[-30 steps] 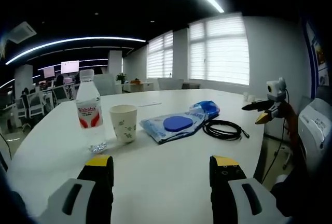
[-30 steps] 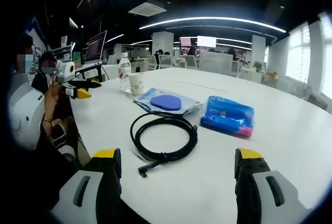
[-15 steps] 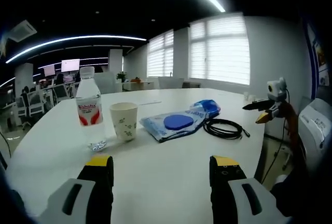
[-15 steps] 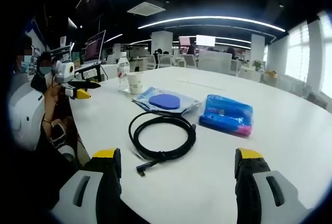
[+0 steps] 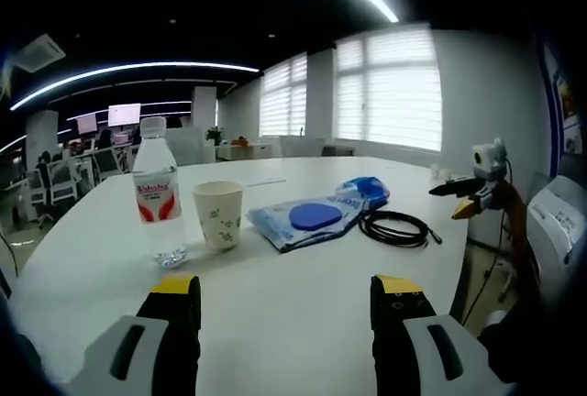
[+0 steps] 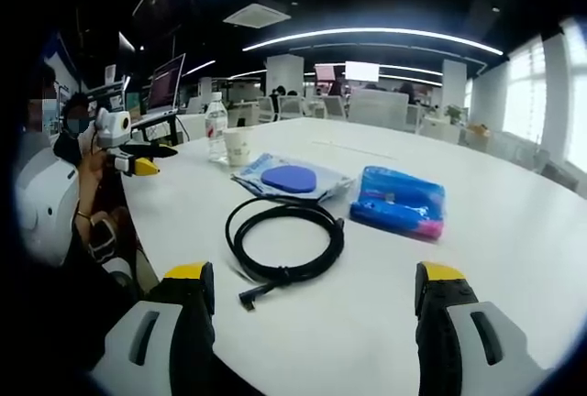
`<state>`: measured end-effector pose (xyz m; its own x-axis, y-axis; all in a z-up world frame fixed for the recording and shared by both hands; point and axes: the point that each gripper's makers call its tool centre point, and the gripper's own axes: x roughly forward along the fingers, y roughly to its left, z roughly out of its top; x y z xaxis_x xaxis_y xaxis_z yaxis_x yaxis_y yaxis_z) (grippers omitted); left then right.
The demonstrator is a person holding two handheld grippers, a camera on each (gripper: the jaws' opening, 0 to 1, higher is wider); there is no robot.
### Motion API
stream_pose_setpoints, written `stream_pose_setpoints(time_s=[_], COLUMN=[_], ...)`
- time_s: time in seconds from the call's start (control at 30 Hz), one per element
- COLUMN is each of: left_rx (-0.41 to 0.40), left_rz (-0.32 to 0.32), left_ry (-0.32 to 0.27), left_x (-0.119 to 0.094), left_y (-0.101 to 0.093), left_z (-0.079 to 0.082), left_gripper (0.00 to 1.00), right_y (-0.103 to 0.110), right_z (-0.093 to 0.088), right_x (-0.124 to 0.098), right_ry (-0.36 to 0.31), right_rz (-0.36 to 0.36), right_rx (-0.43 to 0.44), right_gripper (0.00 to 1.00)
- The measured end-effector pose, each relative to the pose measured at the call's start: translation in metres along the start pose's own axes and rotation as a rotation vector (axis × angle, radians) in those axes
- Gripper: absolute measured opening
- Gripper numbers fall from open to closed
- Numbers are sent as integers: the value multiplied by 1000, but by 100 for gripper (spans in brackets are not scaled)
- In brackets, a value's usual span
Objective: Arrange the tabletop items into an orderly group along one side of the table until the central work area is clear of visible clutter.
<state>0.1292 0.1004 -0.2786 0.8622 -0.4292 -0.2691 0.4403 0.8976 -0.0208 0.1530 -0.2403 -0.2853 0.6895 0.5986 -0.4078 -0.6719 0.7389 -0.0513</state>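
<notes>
While both hand-held grippers, left (image 5: pixel 284 300) and right (image 6: pixel 310 286), hover spread and empty: easy to topple water bottle (image 5: pixel 157 190) into paper cup (image 5: pixel 220 216), or snag cable (image 6: pixel 282 247).

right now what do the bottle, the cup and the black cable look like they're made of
Bottle: clear glossy plastic, see-through with a white cap and red label. Cup: likely matte paper, off-white with small printed marks. Cable: black rubbery or plastic sheath, lying in a limp coil.
</notes>
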Motion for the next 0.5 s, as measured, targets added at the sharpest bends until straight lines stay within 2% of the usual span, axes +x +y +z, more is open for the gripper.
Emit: stream_pose_setpoints(time_s=[0.5], left_rx=[-4], left_rz=[3], left_ry=[-1], left_x=[1], left_y=[2], left_z=[1], left_gripper=[75], right_y=[-5], right_z=[0], right_x=[0], right_ry=[3], right_rz=[-5], right_rx=[1], right_gripper=[88])
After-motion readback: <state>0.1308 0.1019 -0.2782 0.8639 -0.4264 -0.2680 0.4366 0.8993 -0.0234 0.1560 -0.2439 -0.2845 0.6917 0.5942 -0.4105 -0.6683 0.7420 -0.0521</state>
